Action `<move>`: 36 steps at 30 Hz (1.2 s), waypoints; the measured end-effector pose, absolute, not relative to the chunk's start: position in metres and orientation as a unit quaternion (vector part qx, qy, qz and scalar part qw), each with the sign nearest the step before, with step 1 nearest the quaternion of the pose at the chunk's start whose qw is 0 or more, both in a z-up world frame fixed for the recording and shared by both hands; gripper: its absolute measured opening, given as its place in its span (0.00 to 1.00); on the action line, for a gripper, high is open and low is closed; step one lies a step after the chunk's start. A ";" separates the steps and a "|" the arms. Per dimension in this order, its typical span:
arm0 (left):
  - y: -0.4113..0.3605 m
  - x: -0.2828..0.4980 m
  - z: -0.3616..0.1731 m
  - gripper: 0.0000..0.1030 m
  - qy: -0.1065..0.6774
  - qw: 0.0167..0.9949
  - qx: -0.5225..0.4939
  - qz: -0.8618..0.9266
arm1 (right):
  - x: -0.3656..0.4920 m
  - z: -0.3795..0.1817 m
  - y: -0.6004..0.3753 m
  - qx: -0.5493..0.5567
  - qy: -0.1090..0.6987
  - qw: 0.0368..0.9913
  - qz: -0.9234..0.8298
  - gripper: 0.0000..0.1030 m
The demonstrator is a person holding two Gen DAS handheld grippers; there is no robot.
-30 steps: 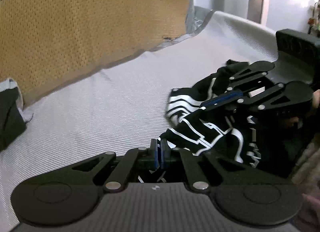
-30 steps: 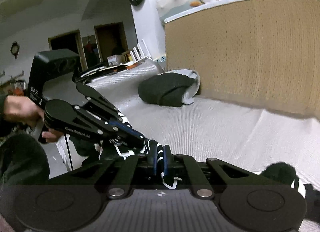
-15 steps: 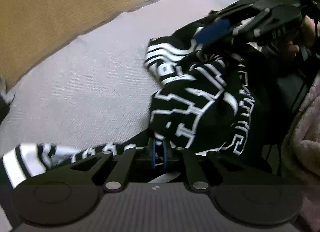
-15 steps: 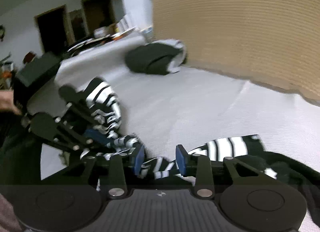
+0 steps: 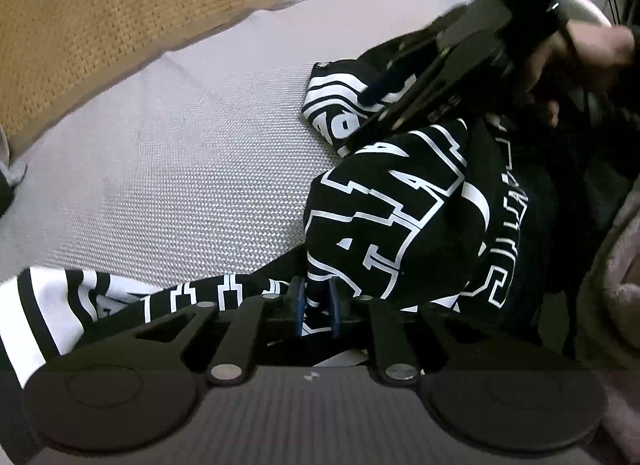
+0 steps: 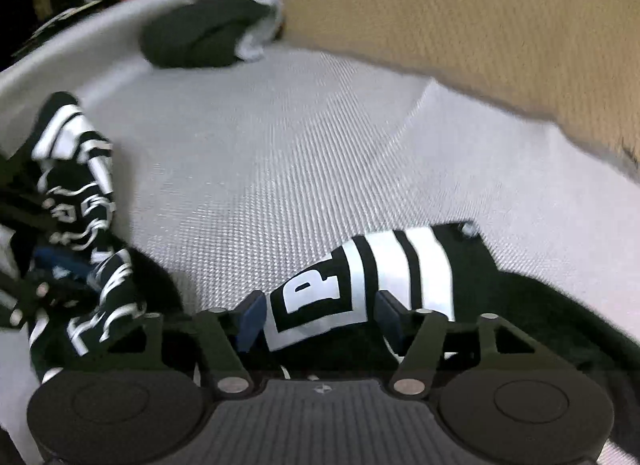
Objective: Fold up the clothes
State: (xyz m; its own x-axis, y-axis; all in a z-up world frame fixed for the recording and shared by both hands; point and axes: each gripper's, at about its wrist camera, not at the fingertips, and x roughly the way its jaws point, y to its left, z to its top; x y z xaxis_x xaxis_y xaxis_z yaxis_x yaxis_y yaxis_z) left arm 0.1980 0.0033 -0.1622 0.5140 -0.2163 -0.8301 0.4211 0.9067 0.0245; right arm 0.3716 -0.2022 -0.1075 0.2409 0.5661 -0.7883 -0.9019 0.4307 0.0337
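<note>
A black garment with white block lettering and striped sleeves point(image 5: 400, 205) lies crumpled on the grey woven bed surface point(image 5: 180, 165). My left gripper point(image 5: 316, 305) hangs low over its near edge; its jaws are opening a little, with a fold of cloth still in the narrow gap. In the right wrist view my right gripper point(image 6: 320, 317) is opening wide, and a striped, lettered part of the garment point(image 6: 360, 285) lies loose between its blue pads point(image 6: 250, 321). The right gripper point(image 5: 384, 105) also shows over the garment's far end. The left gripper point(image 6: 60, 265) sits blurred at the left.
A tan mesh-covered upright panel point(image 6: 440, 5) borders the bed's far side. A dark rolled garment with grey lining point(image 6: 208, 33) lies against it. A person's hand point(image 5: 592, 45) holds the right gripper's handle, and a pale fuzzy sleeve point(image 5: 616, 265) is at the right edge.
Both grippers came down toward the bed and the garment settled onto it. The right jaws went from shut on cloth to wide apart. The left pads parted slightly.
</note>
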 end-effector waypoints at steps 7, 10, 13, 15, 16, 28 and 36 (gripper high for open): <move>0.009 0.201 -0.164 0.16 0.457 0.867 0.079 -0.180 | 0.371 -0.126 -0.184 -0.241 0.393 0.755 0.467 0.67; 0.010 0.201 -0.163 0.16 0.456 0.868 0.071 -0.180 | 0.371 -0.122 -0.189 -0.248 0.384 0.758 0.466 0.46; 0.011 0.200 -0.163 0.16 0.456 0.869 0.066 -0.181 | 0.376 -0.117 -0.197 -0.248 0.377 0.764 0.462 0.28; 0.011 0.198 -0.163 0.16 0.455 0.870 0.068 -0.180 | 0.386 -0.114 -0.202 -0.226 0.378 0.775 0.453 0.26; 0.011 0.198 -0.163 0.16 0.454 0.870 0.067 -0.179 | 0.394 -0.111 -0.210 -0.201 0.384 0.785 0.444 0.26; 0.013 0.190 -0.159 0.17 0.425 0.886 0.061 -0.175 | 0.436 -0.070 -0.274 -0.054 0.355 0.846 0.394 0.23; 0.037 0.177 -0.139 0.43 0.351 0.924 0.014 -0.151 | 0.440 -0.033 -0.283 -0.027 0.292 0.869 0.398 0.23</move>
